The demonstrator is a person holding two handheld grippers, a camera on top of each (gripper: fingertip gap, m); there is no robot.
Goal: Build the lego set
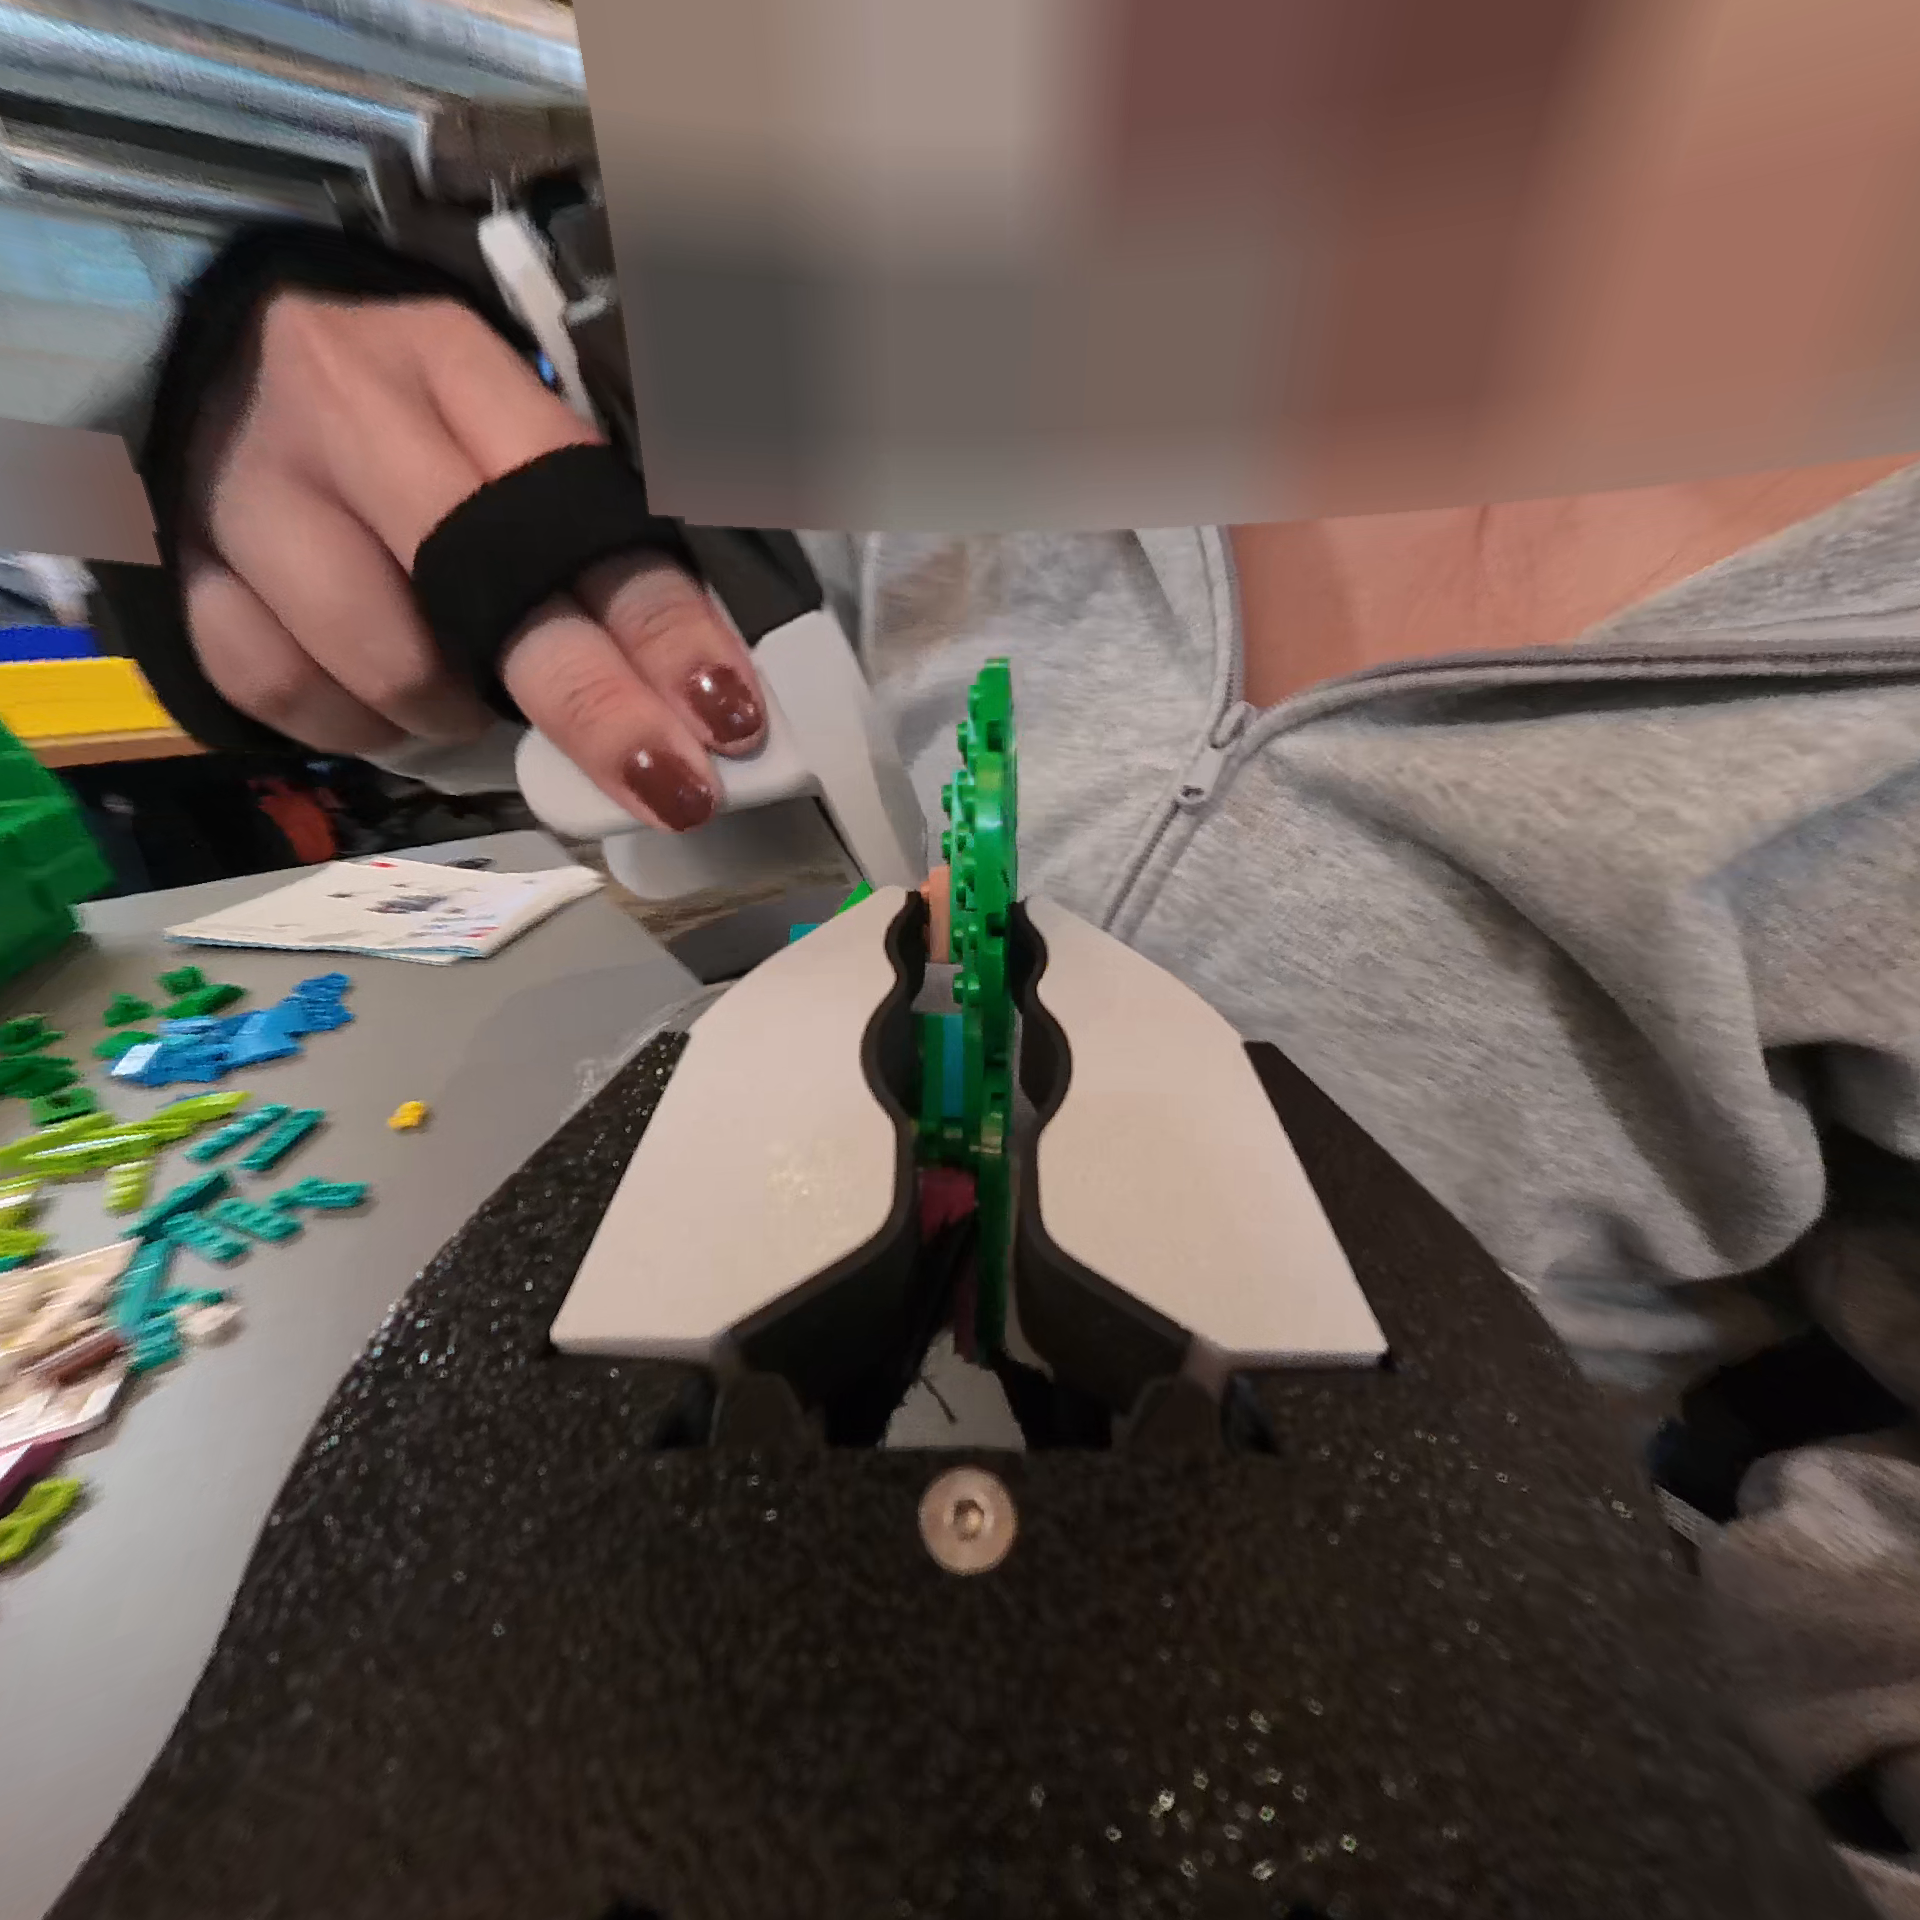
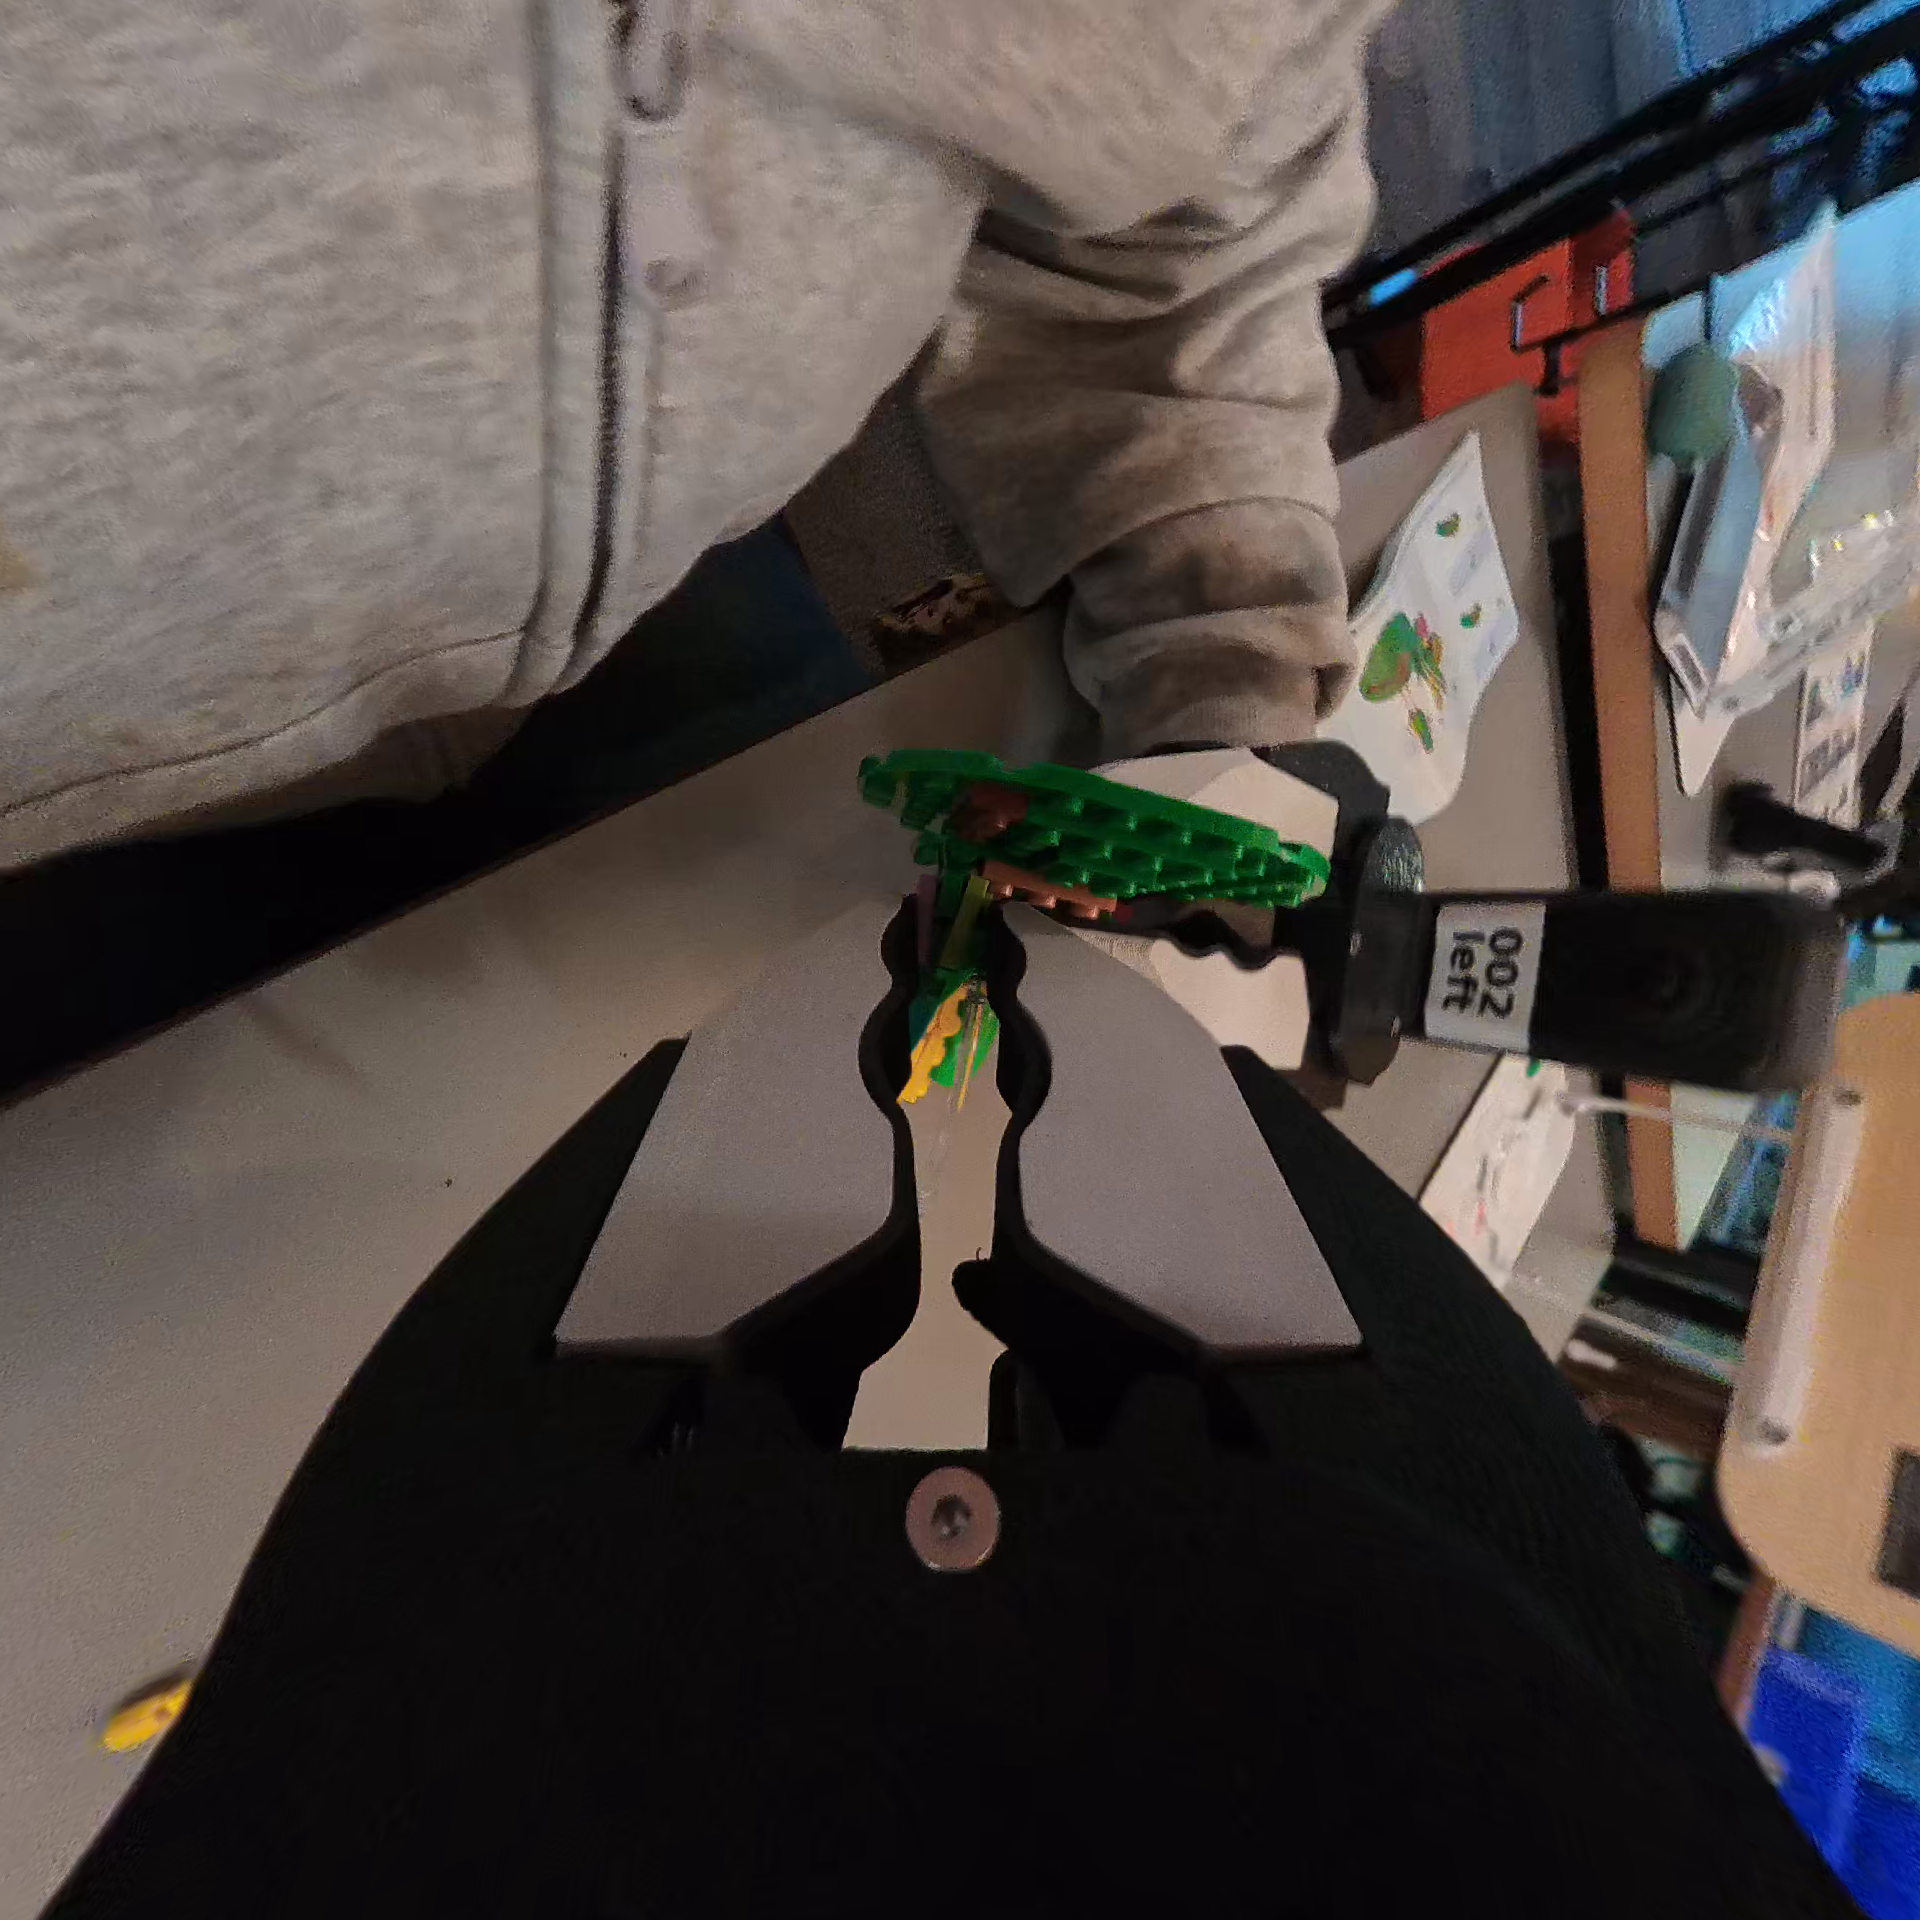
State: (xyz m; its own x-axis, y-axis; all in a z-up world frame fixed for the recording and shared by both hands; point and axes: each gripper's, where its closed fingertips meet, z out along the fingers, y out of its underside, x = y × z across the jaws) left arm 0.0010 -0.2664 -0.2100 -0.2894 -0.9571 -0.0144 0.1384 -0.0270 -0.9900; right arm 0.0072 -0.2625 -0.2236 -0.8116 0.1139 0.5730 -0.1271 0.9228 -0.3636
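Black housing fills the 6 o'clock half of both wrist views. Left gripper (image 1: 961, 935) is clenched on a green studded plate (image 1: 987, 831) standing on edge, both pads pressing it and the small bricks stacked on its face. Right gripper (image 2: 951, 966) grips a green-and-yellow leaf piece (image 2: 951, 1029) that meets the plate's underside (image 2: 1122, 831). At 9 o'clock in the left view, loose green, teal and blue bricks (image 1: 208, 1143) and a booklet (image 1: 384, 909) lie on the grey table (image 1: 499, 1039). A grey hoodie (image 1: 1455, 883) sits at 3 o'clock.
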